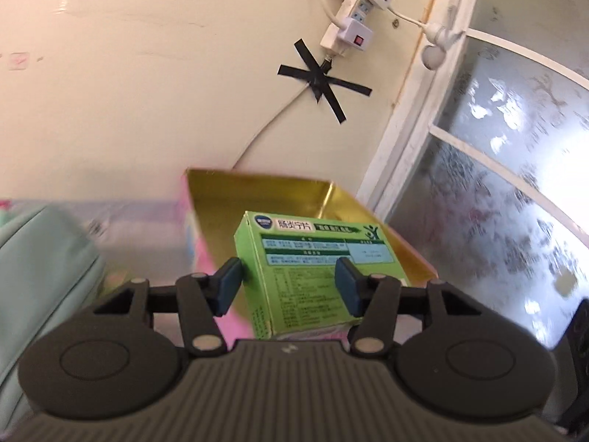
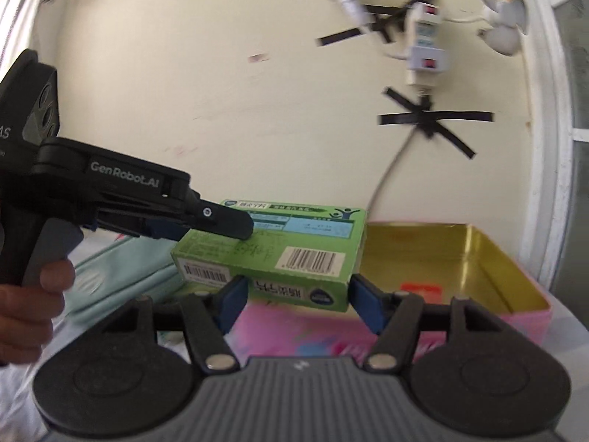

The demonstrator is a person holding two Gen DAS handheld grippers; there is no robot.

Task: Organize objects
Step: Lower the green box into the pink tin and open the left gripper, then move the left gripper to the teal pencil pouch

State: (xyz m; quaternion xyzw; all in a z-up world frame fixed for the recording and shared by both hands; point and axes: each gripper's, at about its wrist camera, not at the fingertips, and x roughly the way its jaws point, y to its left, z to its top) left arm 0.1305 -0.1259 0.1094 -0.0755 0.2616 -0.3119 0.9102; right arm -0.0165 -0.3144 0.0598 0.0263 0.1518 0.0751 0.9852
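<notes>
Your left gripper (image 1: 287,287) was clamped on the green box (image 1: 313,265), its blue pads (image 1: 228,287) pressed against the two narrow sides, and the box hung in the air in front of the open tin (image 1: 265,199). In the right wrist view the same box (image 2: 287,254) sat between the pads of your right gripper (image 2: 294,298) too, the blue pads at its two ends; whether they pressed on it or only stood beside it I could not tell. The left gripper (image 2: 221,224) came in from the left in that view, its black finger laid over the top face of the box, and your left hand (image 2: 29,313) held its grip.

The tin (image 2: 460,258) was gold inside and pink outside, and it stood low and to the right behind the box, near the wall (image 2: 257,92). A small red thing (image 2: 421,289) lay on its floor. A pale green pouch (image 2: 121,276) lay to the left, below the box. A power strip (image 1: 353,22) hung on the wall, its cable held by crosses of black tape (image 1: 324,81).
</notes>
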